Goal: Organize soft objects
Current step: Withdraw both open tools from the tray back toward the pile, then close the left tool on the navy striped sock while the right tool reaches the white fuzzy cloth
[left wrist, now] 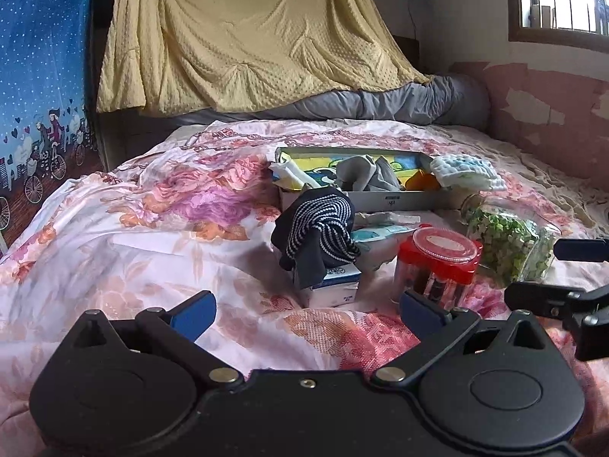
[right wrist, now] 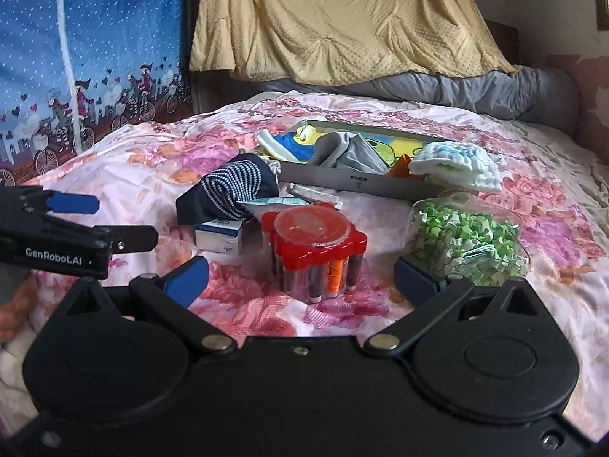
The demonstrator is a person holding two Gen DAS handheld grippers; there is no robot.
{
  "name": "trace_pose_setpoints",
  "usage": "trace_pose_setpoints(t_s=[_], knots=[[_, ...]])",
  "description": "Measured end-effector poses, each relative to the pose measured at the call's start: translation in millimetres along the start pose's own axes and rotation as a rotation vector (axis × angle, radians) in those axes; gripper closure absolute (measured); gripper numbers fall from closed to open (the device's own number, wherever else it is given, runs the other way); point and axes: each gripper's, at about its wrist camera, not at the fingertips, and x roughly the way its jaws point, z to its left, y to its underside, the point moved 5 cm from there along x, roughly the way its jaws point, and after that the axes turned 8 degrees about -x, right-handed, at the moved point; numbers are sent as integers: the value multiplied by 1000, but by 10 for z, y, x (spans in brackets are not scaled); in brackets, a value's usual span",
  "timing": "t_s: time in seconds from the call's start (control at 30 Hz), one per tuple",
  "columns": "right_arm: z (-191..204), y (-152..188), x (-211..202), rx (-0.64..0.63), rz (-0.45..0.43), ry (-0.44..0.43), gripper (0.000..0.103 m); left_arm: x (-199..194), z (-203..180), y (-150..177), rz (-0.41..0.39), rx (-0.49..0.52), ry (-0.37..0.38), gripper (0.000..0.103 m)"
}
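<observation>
A dark blue white-striped cloth [left wrist: 316,228] [right wrist: 232,190] lies bunched on a small white carton [left wrist: 331,285], in front of a shallow grey box [left wrist: 380,198] [right wrist: 354,182]. The box holds a grey cloth [left wrist: 365,173] [right wrist: 354,152] and a white cloth [left wrist: 293,173]. A white-and-blue waffle cloth [left wrist: 468,171] [right wrist: 456,165] drapes over the box's right corner. My left gripper [left wrist: 308,310] [right wrist: 121,218] is open and empty, just short of the carton. My right gripper [right wrist: 302,280] [left wrist: 533,271] is open and empty, facing a red-lidded jar.
The red-lidded jar [left wrist: 437,255] [right wrist: 316,236] stands on the floral bedspread [left wrist: 152,236]. A clear jar of green paper bits [left wrist: 506,236] [right wrist: 464,236] lies on its side to the right. A yellow blanket [left wrist: 247,30] hangs behind, above a grey quilt [left wrist: 399,101].
</observation>
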Motion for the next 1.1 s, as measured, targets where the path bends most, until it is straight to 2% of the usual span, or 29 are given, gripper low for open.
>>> trace_pose_setpoints(t_s=[0.4, 0.63, 0.83, 1.1], knots=[[94, 55, 62, -45, 1, -32, 0, 91, 16, -43, -14, 3, 30, 1], [142, 80, 145, -78, 13, -45, 0, 306, 81, -112, 11, 3, 47, 1], [122, 58, 261, -83, 17, -37, 0, 479, 198, -221, 23, -64, 106, 1], [43, -159, 521, -101, 18, -27, 0, 749, 313, -344, 68, -183, 169, 1]])
